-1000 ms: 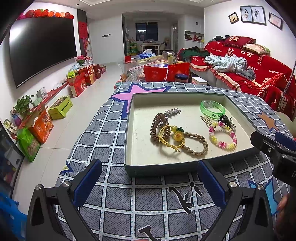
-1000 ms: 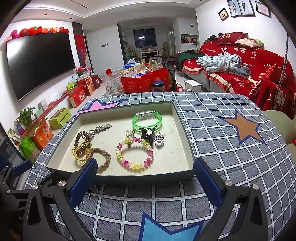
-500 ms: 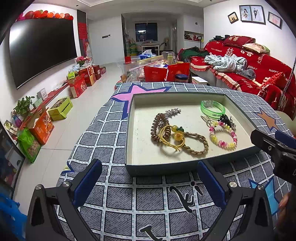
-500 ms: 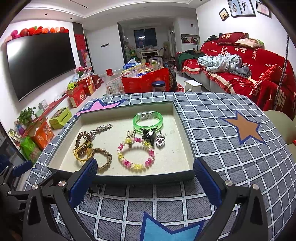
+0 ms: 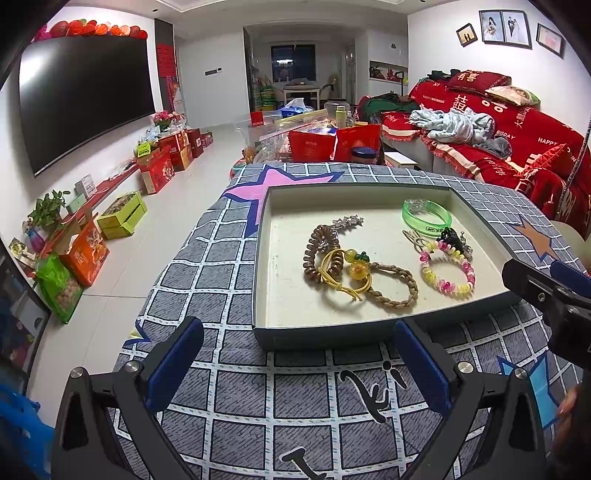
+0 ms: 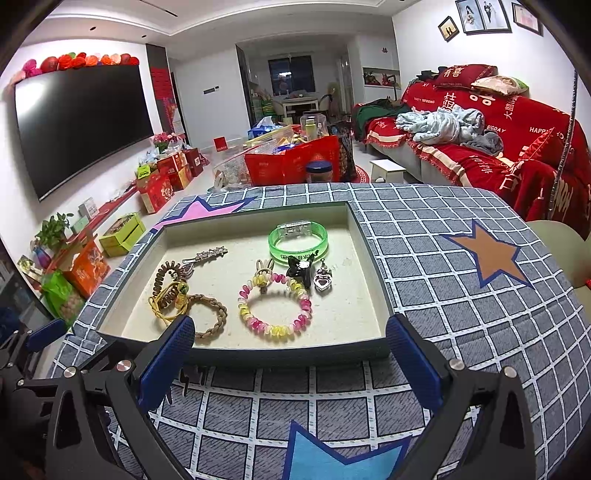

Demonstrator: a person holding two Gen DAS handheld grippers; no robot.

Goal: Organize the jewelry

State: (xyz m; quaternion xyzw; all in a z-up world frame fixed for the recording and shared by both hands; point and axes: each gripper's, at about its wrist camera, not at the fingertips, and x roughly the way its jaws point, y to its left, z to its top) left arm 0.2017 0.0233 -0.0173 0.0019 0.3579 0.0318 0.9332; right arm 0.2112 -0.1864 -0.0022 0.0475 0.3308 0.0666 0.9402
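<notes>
The jewelry lies loose in my shallow tray (image 6: 369,254): green bangle (image 6: 298,243) at the back, pink-yellow bead bracelet (image 6: 275,308) in front, brown braided band (image 6: 212,314) and coil tie (image 5: 319,254) leftward. Both my left gripper (image 5: 295,365) and right gripper (image 6: 286,356) hang spread wide, empty, before the tray's near wall, above the checked cloth (image 6: 443,295).

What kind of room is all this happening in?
Most likely a home living room: a big TV hangs on the wall, a sofa with red covers faces it, and framed photos hang above.
</notes>
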